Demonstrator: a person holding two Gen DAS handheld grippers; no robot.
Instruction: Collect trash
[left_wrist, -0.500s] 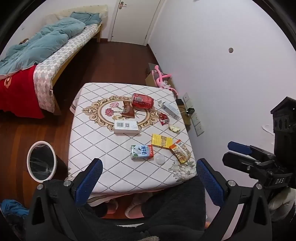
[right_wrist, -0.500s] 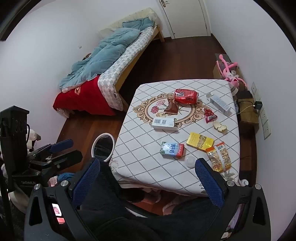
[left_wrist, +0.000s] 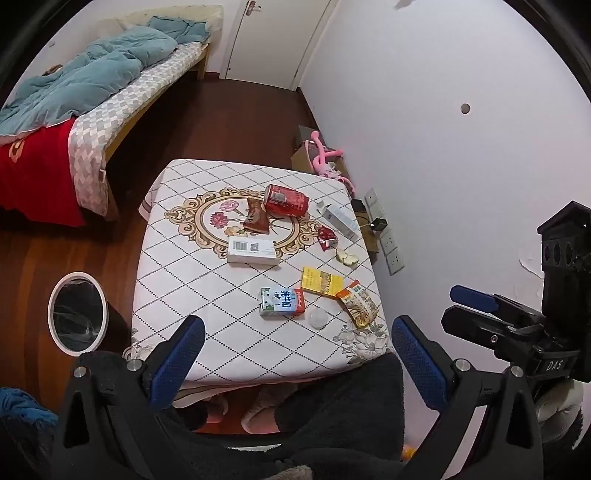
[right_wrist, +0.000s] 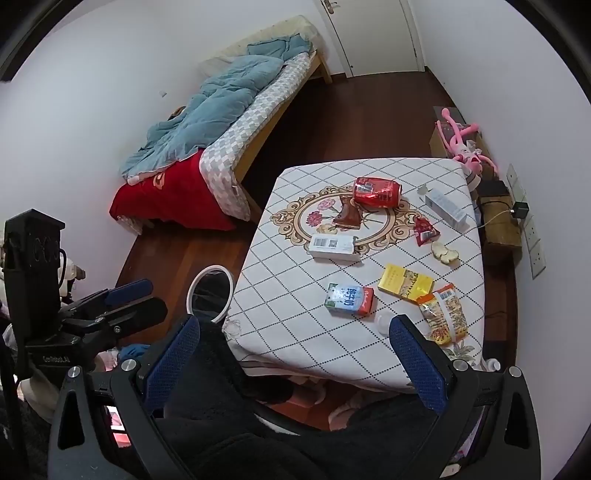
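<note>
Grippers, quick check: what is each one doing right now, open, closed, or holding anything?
Left gripper: open, holding nothing, raised above the table.
Right gripper: open, holding nothing, also above the table.

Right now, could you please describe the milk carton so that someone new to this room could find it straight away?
Start at the table with the diamond-patterned cloth and look along its near edge. The milk carton lies flat there, left of a yellow packet. It alone is blue, white and green, with a red end.
</note>
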